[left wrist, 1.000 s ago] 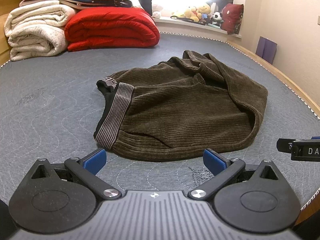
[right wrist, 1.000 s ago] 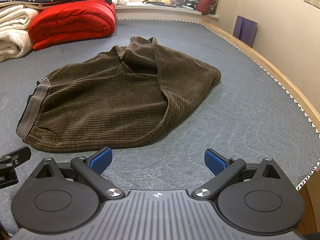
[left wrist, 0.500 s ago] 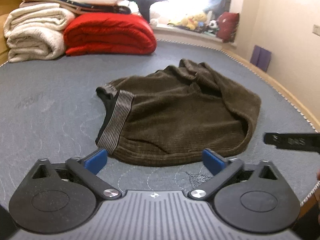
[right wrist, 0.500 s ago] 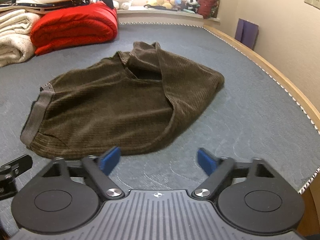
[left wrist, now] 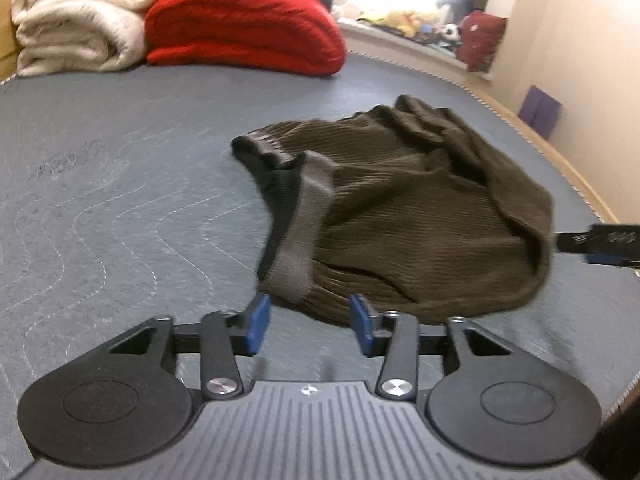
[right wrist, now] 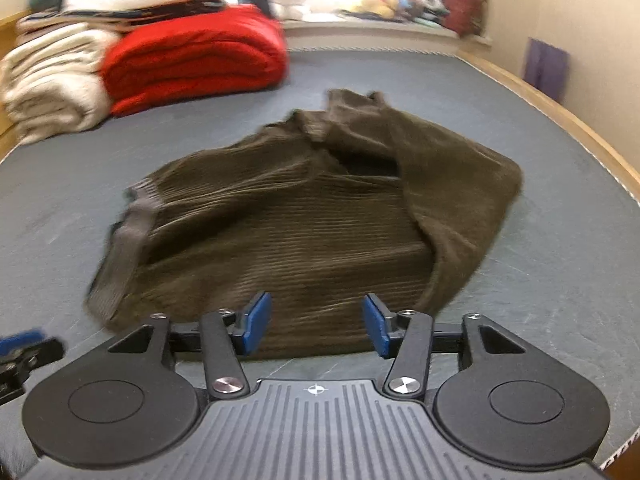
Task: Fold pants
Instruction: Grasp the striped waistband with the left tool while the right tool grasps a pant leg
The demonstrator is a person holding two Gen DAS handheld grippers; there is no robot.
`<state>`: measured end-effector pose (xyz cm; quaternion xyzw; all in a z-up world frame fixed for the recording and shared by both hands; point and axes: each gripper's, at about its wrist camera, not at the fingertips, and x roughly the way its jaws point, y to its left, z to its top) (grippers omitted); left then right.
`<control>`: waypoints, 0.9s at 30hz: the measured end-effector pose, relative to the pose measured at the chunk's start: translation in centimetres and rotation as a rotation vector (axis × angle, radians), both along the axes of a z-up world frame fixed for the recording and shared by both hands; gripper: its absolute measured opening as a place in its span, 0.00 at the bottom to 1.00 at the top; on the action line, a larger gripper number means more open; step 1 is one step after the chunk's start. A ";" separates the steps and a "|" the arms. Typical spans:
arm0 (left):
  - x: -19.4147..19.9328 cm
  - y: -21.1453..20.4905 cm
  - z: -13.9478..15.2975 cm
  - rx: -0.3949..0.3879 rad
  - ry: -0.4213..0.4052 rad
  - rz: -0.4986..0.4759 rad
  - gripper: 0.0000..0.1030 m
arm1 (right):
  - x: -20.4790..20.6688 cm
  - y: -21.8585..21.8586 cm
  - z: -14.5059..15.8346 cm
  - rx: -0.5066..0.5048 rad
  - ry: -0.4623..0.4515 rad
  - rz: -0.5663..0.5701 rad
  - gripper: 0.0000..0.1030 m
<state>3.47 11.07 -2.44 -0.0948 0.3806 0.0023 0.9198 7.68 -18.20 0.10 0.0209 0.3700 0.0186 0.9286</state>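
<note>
Dark olive corduroy pants [left wrist: 408, 208] lie crumpled on the grey quilted mattress [left wrist: 100, 200], with the grey waistband [left wrist: 304, 232] at their left. My left gripper [left wrist: 308, 322] is open and empty, its blue pads just in front of the waistband's near corner. In the right wrist view the pants [right wrist: 304, 220] fill the middle. My right gripper [right wrist: 316, 326] is open and empty at the pants' near hem. The right gripper's tip also shows in the left wrist view [left wrist: 600, 242], at the right edge.
A folded red blanket [left wrist: 244, 28] and cream blankets [left wrist: 76, 20] are stacked at the far left of the mattress. A wooden bed rail [right wrist: 560, 120] runs along the right. Stuffed toys [right wrist: 384, 0] sit on the window sill beyond.
Both grippers moved forward to the pants' near edge and their jaws narrowed, though both stay open. The left one shifted left toward the waistband corner.
</note>
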 end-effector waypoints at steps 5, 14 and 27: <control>4.1 2.2 -1.5 0.004 0.023 0.012 0.82 | 5.2 -5.7 -0.8 -0.005 0.055 -0.201 0.73; 11.4 5.0 -5.1 -0.111 0.083 0.057 0.84 | 13.6 -9.5 -6.6 -0.125 0.255 -0.147 0.79; 16.5 3.0 -5.5 -0.152 0.139 -0.089 0.27 | 15.8 -8.8 -8.1 -0.173 0.243 -0.034 0.38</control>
